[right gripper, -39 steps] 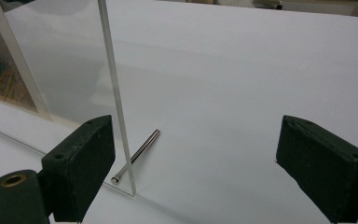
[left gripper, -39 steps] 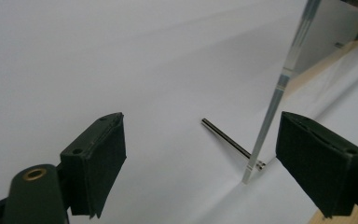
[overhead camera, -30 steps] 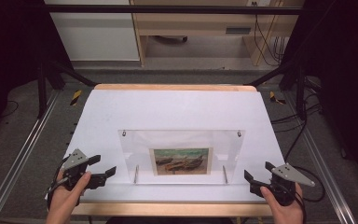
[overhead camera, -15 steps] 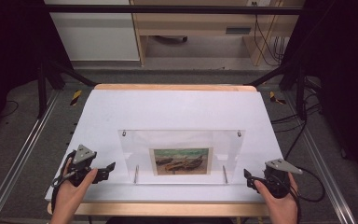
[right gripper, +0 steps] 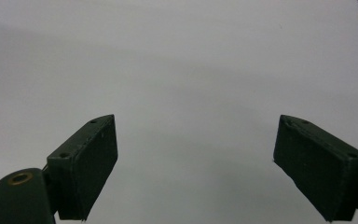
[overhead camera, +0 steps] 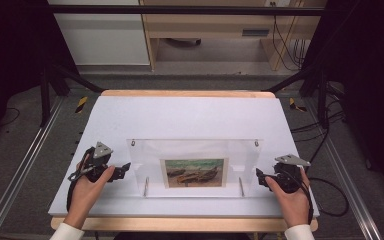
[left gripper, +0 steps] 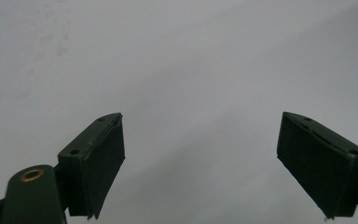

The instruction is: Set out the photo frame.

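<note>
Two open hand-held grippers, left [overhead camera: 122, 169] and right [overhead camera: 259, 176], flanking clear picture frame [overhead camera: 195, 162].

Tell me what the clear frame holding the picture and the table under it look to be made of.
The frame looks like clear acrylic or glass, glossy: the white top shows through it, small metal-looking fittings sit at its upper corners, and a printed picture of boats sits in it. The table seems to have a matte white sheet or laminate surface over light wood, since a pale wooden edge shows along its far and near sides.
</note>
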Motion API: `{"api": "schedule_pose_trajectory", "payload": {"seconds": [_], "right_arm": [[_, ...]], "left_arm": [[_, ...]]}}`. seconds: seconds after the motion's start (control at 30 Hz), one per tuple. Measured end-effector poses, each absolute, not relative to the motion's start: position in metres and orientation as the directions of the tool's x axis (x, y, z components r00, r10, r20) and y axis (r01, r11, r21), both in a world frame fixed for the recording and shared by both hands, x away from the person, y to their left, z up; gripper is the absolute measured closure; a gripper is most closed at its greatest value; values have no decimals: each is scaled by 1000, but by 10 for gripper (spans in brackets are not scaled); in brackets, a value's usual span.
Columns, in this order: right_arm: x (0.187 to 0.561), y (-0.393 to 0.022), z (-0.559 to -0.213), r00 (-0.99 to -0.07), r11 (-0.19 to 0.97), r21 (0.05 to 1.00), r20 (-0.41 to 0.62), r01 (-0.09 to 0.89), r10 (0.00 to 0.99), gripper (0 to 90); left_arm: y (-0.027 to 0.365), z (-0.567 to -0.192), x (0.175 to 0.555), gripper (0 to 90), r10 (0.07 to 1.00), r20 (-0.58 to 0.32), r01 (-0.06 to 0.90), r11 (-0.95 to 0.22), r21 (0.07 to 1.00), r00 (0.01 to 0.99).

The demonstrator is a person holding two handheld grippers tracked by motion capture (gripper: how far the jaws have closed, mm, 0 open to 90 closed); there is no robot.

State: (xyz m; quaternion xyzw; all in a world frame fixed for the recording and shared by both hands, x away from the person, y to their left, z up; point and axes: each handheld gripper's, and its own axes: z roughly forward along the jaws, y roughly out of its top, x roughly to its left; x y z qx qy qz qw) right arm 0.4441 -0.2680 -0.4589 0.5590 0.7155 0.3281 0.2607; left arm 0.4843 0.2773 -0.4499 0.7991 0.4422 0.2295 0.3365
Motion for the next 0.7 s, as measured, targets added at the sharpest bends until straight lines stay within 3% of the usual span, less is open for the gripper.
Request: {"api": "schedule_pose_trajectory", "payload": {"seconds": [0.23,0.53,0.7], "right_arm": [[460,-260,-463,-231,170,751,-24,638,973,144],[458,-262,-464,-181,205,778,-120,594,976,164],[448,-261,-464,-187,162,794,-62,586,980,142]], "left_arm": [[274,-456,494,138,852,84,539,-400,741,517],[281,-464,483,69,877,115,537,-385,751,467],[286,-463,476,56,878,79,533,-356,768,473]]}}
